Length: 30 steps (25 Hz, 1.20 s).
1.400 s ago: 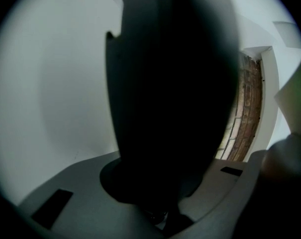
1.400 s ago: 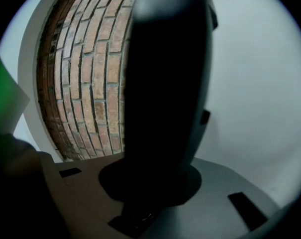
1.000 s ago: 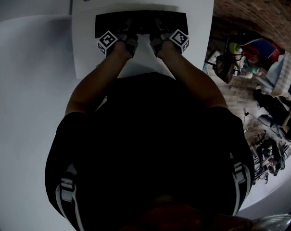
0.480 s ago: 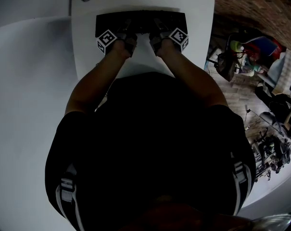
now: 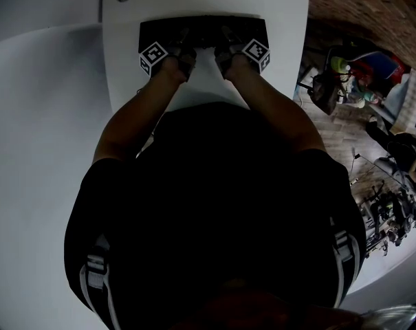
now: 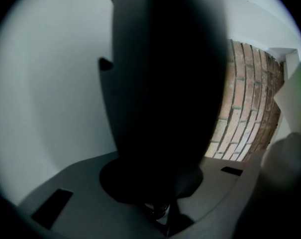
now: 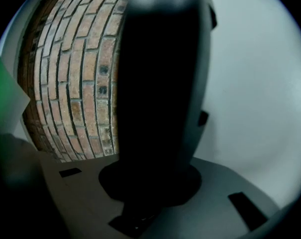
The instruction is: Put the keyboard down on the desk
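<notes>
The put-down looks close to its end but is not finished. The keyboard (image 5: 202,26) lies level and square just ahead of both tongs, over the white desk (image 5: 285,40). Bare desk shows beyond it and to either side of the tongs.

The left tongs (image 5: 183,47) and the right tongs (image 5: 225,47) are each pinching its near long edge. In both gripper views the dark slab of the keyboard rises straight out of the grip and fills the middle, so neither pair is spread or empty.

In the left gripper view small tabs (image 6: 104,63) on one face of the keyboard stand out against plain white, while a brick wall (image 6: 245,108) shows past the other face. That hints at a thin gap under the keyboard, though no view shows for certain whether it touches the desk.

What appears left is the last bit of lowering, if any, then letting go and drawing the tongs back.

The person leans over the desk with both forearms (image 5: 135,126) stretched forward and converging. The two tongs sit side by side near the middle of the keyboard's near edge, close together but apart. Each marker cube (image 5: 153,57) is turned outward, away from the other, and the wrists look level.
</notes>
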Motion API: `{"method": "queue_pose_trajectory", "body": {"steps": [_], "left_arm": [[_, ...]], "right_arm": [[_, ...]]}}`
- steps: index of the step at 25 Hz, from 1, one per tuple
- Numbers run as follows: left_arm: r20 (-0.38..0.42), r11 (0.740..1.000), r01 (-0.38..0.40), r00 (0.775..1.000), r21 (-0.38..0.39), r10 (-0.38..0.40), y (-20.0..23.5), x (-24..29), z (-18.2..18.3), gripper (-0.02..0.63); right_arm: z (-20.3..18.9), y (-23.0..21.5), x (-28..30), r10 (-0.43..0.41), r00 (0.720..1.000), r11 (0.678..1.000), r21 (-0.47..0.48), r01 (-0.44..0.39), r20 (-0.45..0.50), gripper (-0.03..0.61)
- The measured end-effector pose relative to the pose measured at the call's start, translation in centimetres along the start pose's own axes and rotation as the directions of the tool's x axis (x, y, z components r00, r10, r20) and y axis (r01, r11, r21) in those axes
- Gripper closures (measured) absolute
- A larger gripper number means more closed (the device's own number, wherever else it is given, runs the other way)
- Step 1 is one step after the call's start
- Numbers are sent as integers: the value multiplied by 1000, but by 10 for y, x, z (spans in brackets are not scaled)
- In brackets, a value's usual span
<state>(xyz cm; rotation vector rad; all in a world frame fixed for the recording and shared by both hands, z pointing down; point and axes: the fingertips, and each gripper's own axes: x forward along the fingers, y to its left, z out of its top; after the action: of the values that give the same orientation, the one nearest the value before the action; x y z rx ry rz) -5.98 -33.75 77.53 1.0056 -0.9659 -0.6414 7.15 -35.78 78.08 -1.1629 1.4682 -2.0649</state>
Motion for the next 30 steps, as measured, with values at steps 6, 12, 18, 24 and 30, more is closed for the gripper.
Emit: {"method": "queue_pose_trajectory", "body": {"steps": [6,12,18,24,30], "left_arm": [[-6,1000,-8,1000,-8,8,4,-1,1,524],[-6,1000,-11,1000,-17,11,5,-1,1,523],[-15,1000,-19,1000,-18,19,7,0,1,523],[-37,999,-34,999,-10,33,12,1,0,505],[-69,1000,-24,997,-18,23,9,3,-7,451]], "right_arm": [[-1,-3,1,-8,1000,1000,1,8,2,476],[-2,-4,2,-5,1000,1000,11,5,4,476],[1,-7,3,-3,1000,1000,25,3,13,476],[0,-11,3,-7,1000,998,57,7,-5,453],[2,-11,1,-12,1000,999,46,13,-15,398]]}}
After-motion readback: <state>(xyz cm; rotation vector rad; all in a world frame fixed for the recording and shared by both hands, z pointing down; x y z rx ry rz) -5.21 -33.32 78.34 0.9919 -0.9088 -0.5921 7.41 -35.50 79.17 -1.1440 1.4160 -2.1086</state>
